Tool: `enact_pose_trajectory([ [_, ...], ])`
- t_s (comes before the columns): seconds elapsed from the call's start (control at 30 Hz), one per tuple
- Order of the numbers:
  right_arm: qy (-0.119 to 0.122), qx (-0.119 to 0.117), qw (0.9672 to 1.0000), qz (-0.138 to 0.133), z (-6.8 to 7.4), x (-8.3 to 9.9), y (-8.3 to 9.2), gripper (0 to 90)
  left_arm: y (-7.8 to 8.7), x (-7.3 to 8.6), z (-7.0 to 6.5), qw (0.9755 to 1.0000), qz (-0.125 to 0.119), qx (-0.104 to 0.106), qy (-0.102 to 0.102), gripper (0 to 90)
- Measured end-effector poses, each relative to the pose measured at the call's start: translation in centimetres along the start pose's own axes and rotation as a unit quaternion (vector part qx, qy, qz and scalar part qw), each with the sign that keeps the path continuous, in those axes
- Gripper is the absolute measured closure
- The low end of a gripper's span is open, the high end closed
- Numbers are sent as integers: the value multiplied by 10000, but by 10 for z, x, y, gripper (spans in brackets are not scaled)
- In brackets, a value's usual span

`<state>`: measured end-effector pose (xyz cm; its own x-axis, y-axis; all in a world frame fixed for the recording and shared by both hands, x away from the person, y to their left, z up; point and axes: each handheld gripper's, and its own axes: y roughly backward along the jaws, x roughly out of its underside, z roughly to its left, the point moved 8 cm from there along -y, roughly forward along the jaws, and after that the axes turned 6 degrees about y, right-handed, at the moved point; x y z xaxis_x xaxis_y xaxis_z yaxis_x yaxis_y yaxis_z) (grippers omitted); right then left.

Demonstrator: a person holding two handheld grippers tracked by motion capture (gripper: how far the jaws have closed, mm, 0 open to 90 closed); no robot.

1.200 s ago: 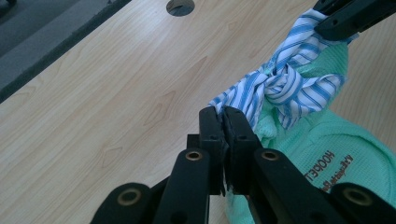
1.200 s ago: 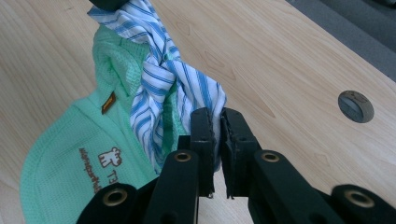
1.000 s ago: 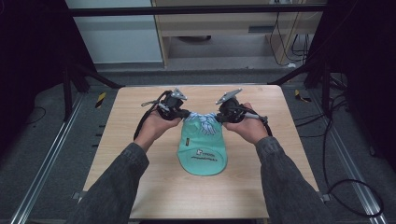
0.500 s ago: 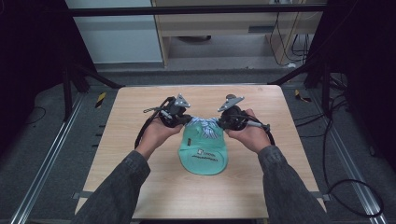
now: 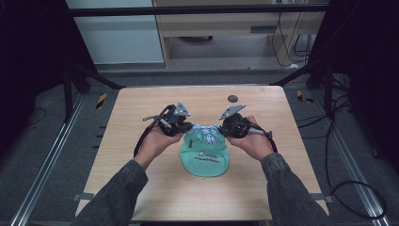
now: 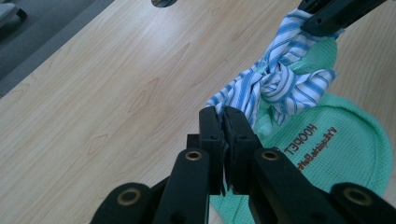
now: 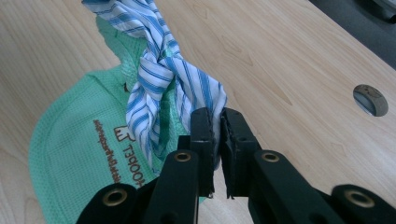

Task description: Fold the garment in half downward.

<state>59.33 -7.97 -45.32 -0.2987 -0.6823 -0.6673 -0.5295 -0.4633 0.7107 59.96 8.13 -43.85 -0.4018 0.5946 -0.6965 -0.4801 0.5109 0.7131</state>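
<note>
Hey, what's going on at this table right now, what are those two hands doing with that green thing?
A person is tying a blue-and-white striped cloth at the top of a green mesh bag lying on the wooden table. The left gripper is shut on one end of the cloth and the right gripper on the other, with a knot already formed between them.

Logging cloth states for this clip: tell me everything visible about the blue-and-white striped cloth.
The striped cloth is thin white fabric with blue stripes, twisted and tied in a knot at its middle. It sits at the far end of the green mesh bag, over the wooden table. The left claw and the right claw each pinch one loose end, jaws shut on the fabric.
</note>
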Motion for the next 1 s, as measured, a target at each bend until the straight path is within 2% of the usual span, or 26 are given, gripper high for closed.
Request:
enact_pose_trajectory([
  [0.63, 97, -29, 9999, -54, 18, 12, -2, 832, 2, 16, -12, 9999, -44, 23, -120, 873],
  [1.0, 157, -42, 9999, -57, 26, 17, -1, 830, 3, 22, -19, 9999, -82, 63, -125, 873],
])
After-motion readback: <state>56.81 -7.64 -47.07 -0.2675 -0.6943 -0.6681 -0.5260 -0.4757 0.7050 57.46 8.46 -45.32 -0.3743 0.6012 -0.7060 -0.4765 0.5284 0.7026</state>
